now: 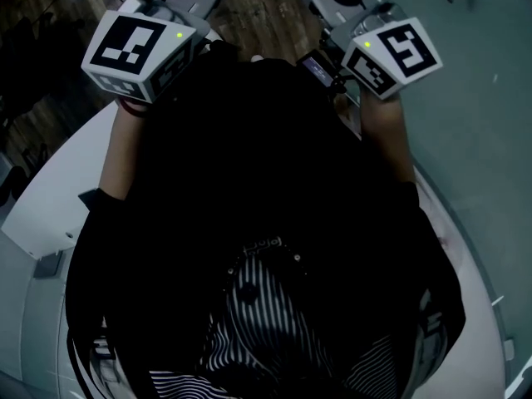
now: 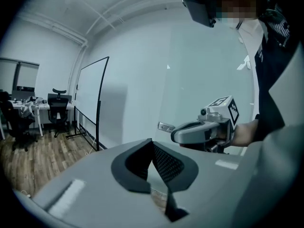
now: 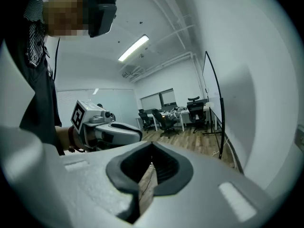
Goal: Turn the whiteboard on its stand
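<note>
The whiteboard [image 2: 90,91] stands upright on its black wheeled stand across the room, by the white wall; the right gripper view shows it nearly edge-on, as a thin black frame [image 3: 212,94]. Both grippers are held up in front of the person's dark-clad chest, far from the board. My left gripper [image 2: 152,144] is shut, its jaws meeting at the tips with nothing between them. My right gripper [image 3: 151,152] is shut and empty too. The head view shows only their marker cubes, the left cube [image 1: 137,44] and the right cube [image 1: 397,55].
Black office chairs [image 2: 57,109] and desks [image 3: 178,112] stand at the far end on a wooden floor [image 2: 33,160]. A pale wall [image 2: 199,70] runs beside the board. Each gripper view shows the other gripper's cube [image 2: 227,109] [image 3: 85,114].
</note>
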The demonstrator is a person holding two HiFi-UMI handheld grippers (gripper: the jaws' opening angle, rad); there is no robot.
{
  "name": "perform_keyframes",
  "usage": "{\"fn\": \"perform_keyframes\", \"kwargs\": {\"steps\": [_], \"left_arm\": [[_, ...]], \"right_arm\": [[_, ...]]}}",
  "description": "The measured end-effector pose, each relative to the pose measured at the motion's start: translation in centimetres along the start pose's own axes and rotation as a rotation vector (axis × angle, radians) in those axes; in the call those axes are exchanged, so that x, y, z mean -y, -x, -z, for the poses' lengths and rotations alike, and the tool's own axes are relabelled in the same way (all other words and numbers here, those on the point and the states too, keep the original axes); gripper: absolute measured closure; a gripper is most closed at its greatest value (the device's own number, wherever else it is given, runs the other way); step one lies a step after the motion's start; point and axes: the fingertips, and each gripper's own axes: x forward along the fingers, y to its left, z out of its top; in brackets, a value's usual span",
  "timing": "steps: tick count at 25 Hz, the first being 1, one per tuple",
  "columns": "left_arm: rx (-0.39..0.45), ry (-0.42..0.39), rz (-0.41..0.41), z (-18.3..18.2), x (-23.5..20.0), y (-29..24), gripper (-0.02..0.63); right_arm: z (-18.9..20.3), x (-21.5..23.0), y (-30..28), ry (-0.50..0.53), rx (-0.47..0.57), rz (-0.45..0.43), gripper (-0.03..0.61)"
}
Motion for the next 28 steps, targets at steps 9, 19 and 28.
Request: {"fn": "perform_keyframes", "kwargs": {"steps": [9, 19, 28], "left_arm": [[0.016, -0.060, 0.023, -1.6, 0.5, -0.1, 0.615], [0.043, -0.060, 0.027, -0.5, 0.2, -0.5, 0.615], [0.035, 0.005, 0.009, -0.5, 0.2, 0.3, 0.615]], "right_arm": [[-1.7, 0.2, 0.2, 0.006, 0.042, 0.007, 0.577], [-1.7, -0.4, -1.5, 0.041, 0.027, -0.014, 0.577], [-2.6, 0.8, -0.5, 0.022, 0.013, -0.007, 0.577]]}}
